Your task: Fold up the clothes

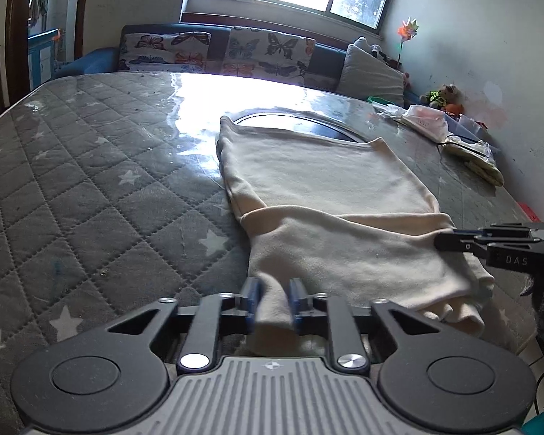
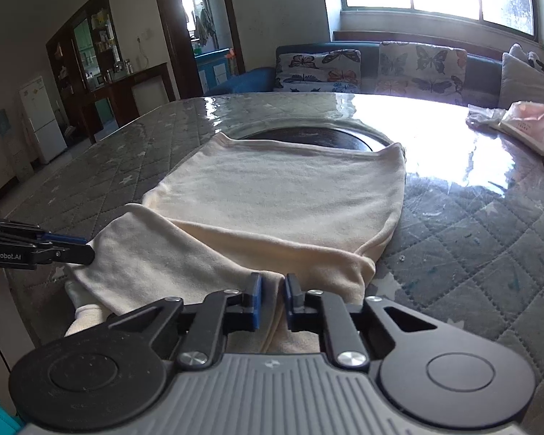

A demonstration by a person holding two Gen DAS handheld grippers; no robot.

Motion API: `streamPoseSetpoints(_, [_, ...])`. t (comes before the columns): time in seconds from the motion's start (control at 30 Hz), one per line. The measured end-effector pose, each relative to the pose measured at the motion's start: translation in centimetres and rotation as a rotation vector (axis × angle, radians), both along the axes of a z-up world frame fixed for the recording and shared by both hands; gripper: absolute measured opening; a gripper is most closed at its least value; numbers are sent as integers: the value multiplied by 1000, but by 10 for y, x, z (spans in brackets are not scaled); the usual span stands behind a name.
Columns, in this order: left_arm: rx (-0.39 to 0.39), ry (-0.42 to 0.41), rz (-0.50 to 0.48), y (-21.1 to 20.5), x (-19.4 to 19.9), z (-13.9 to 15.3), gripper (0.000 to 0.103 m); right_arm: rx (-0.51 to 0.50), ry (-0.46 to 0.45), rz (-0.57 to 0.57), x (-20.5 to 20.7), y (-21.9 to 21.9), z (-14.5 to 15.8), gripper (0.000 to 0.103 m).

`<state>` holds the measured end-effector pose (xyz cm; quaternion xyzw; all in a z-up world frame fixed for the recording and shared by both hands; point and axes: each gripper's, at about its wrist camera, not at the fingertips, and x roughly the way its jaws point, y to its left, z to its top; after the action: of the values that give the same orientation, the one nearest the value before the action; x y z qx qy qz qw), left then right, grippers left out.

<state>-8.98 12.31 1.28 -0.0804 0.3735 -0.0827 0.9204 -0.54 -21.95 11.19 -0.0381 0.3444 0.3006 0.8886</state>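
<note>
A cream knitted cloth garment (image 1: pixel 326 195) lies flat on the grey quilted star-patterned worktop (image 1: pixel 90 166), its near hem folded over. Left tongs (image 1: pixel 273 302) and right tongs (image 2: pixel 273 299) each pinch that near edge, blue pads closed on fabric.

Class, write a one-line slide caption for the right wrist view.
Both tools pinch the near edge of a cream garment on a quilted table.

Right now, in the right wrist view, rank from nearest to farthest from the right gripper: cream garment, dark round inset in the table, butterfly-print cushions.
1. Cream garment: pinched in the right gripper jaws.
2. Dark round inset: mid-table, beyond the garment's far edge.
3. Butterfly-print cushions: on the sofa under the window.
</note>
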Motion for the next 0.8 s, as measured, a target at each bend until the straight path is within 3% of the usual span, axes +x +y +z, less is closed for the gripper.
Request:
streamPoseSetpoints(0.27, [-5,-13,31,5,-7,1,8,-33,-159,38,-1,14,28,9])
streamPoseSetpoints(0.4, [-6,-14,17,5,-6,3,14,-57,-103,18,10,16,13,12])
streamPoseSetpoints(0.43, [-4,-23,9,3,-3,6,15,-63,-92,16,11,16,10,17])
streamPoseSetpoints(0.67, [14,-88,-47,-8,15,29,15,-48,-118,1,5,6,12,21])
streamPoseSetpoints(0.8, [-5,-59,-87,-21,46,17,15,-43,-115,36,-1,10,12,21])
